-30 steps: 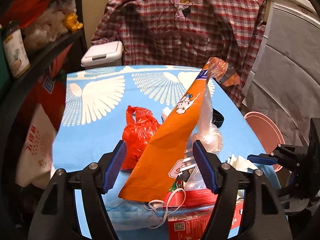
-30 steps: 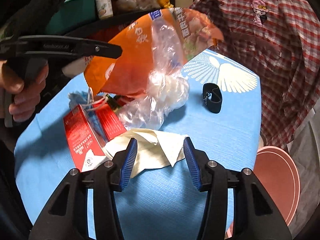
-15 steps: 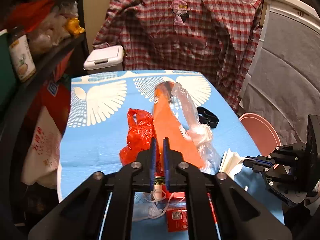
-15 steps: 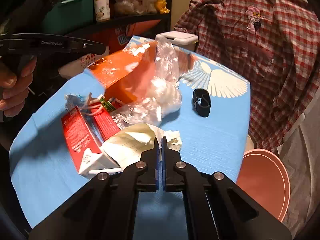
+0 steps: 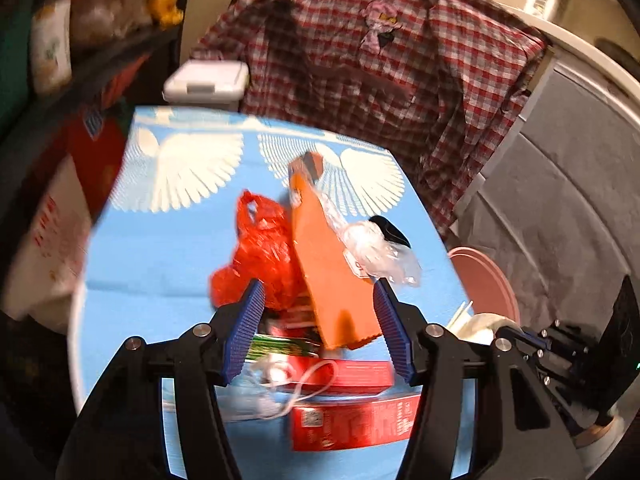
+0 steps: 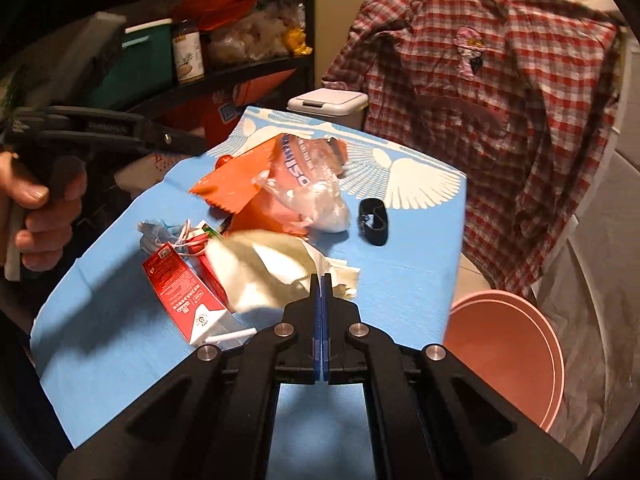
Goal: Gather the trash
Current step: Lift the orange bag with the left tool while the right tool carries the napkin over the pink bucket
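Left wrist view: left gripper [image 5: 318, 328] standing apart, jaws just reopened, orange snack bag [image 5: 328, 276] lying loose between the pads, no contact evident. Red plastic bag [image 5: 256, 256] at 10 o'clock from the gripper, clear plastic wrap [image 5: 378, 250] at 1 o'clock, red cartons [image 5: 354, 416] beneath at 6 o'clock, all on the blue tablecloth [image 5: 152, 252]. Pink bin [image 5: 484, 284] at 3 o'clock, off the table edge. Right wrist view: right gripper [image 6: 321, 280] pressed fully together, apparently pinching an edge of the white paper tissue [image 6: 272, 268]; grip on the sheet judged thin. Red carton [image 6: 182, 288] at 9 o'clock, black strap [image 6: 372, 222] at 1 o'clock, pink bin [image 6: 508, 360] at 3 o'clock. Risks: tissue tearing or slipping free during carry, given the narrow edge hold; orange bag toppling against the pile if regrasped off-centre; the mask's ear loop [image 5: 304, 384] snagging and dragging the cartons.
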`<state>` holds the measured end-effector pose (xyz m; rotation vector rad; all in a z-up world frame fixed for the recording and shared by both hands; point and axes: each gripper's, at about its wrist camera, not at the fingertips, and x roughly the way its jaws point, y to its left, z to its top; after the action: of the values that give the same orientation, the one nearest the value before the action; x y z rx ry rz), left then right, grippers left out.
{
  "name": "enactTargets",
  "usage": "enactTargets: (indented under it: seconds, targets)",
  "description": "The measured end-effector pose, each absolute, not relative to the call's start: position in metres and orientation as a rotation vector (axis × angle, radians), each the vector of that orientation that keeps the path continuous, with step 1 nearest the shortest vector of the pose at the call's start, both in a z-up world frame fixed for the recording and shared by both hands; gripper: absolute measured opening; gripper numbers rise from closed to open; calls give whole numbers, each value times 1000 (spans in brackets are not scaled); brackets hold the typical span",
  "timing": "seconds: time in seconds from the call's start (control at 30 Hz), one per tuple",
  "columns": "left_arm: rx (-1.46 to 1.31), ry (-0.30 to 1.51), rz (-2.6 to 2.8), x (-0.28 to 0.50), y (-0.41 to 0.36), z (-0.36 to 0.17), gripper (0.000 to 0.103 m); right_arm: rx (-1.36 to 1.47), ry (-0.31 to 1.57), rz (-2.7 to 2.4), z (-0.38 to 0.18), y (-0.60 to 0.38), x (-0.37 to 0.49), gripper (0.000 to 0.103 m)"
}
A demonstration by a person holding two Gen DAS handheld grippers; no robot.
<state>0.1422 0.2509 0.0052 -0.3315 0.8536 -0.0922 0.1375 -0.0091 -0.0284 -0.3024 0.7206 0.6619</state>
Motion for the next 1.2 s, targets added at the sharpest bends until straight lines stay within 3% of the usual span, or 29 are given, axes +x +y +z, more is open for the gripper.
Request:
enactTargets:
  seconds: [0.17, 0.23, 0.27, 0.4, 1.2]
  targets:
    - [-417, 930, -110, 156, 247, -21, 54, -278, 719, 651, -26, -18, 143, 0]
    - [-460, 953, -130, 159, 246, -29, 37, -267, 719, 650, -25, -20, 144, 0]
    - [-473, 957, -139, 160, 245, -31, 23, -265, 719, 650, -25, -20, 144, 0]
    - [-450, 929, -150, 155, 239, -22, 8, -252, 715, 644, -22, -22, 146, 0]
    - [-263, 671, -63, 81, 201, 73, 5, -126, 631, 469, 31, -70, 117, 0]
